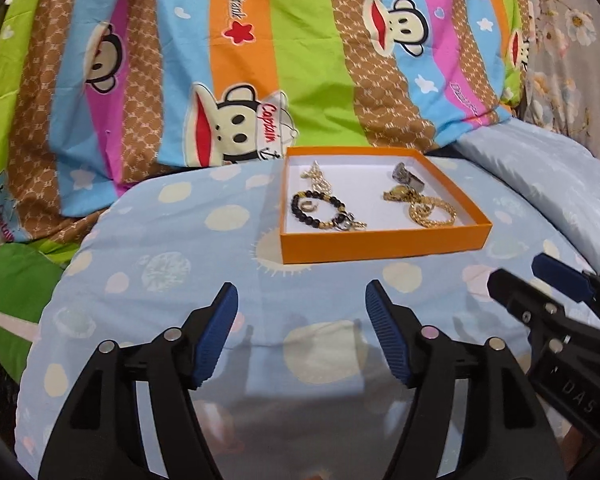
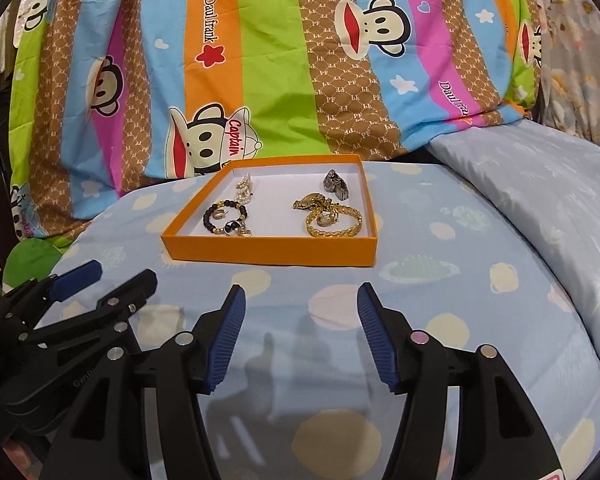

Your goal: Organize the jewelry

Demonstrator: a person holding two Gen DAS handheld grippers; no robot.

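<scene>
Shallow orange cardboard tray at twelve o'clock on the blue spotted bed, holding black bead bracelet and gold chain bracelet: light, slippery, tangle-prone, best pinched across one strand; left gripper and right gripper jaws released, empty.

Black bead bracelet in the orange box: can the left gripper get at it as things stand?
Probably yes. The left gripper is open and empty, short of the orange box; only bare bedsheet lies between, and the black bead bracelet lies uncovered inside.
</scene>
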